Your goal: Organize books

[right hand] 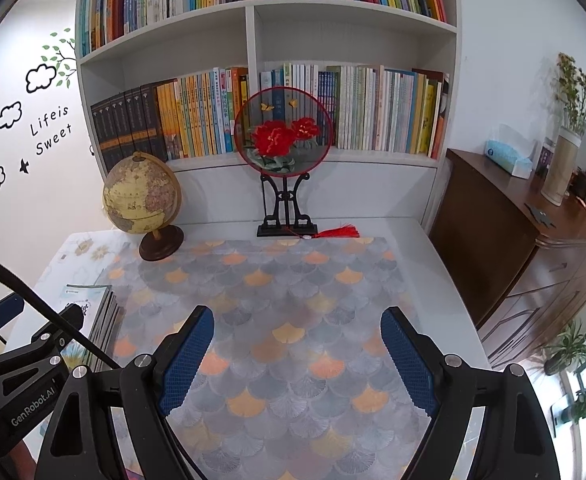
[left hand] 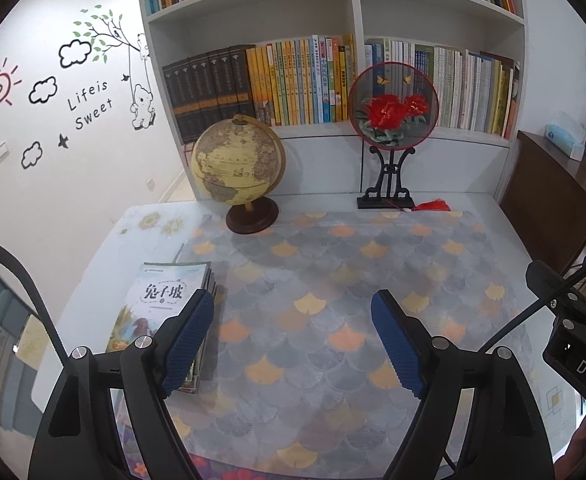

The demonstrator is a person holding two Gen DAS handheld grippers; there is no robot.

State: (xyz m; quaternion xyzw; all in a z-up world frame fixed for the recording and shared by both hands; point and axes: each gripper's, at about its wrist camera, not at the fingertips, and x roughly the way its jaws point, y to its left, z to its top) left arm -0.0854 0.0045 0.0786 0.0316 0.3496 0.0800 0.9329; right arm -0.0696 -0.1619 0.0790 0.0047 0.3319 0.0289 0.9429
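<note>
A stack of thin books [left hand: 165, 300] lies flat on the table's left side, the top cover pale with Chinese title characters. My left gripper [left hand: 295, 304] hovers open above the mat, its left finger [left hand: 189, 336] overlapping the stack's right edge in the picture; nothing is between the pads. In the right wrist view the same stack [right hand: 101, 316] sits at the lower left, partly hidden by the left gripper's body. My right gripper [right hand: 297, 316] hangs open over the patterned mat [right hand: 293, 280], holding nothing. The white bookshelf [right hand: 249, 36] behind the table holds rows of upright books.
A globe [left hand: 237, 164] on a dark base stands at the table's back left. A round red-flower fan on a black stand [left hand: 393, 120] is at the back centre, red tassel beside it. A brown cabinet [right hand: 513, 240] with a tissue box and plants flanks the table's right.
</note>
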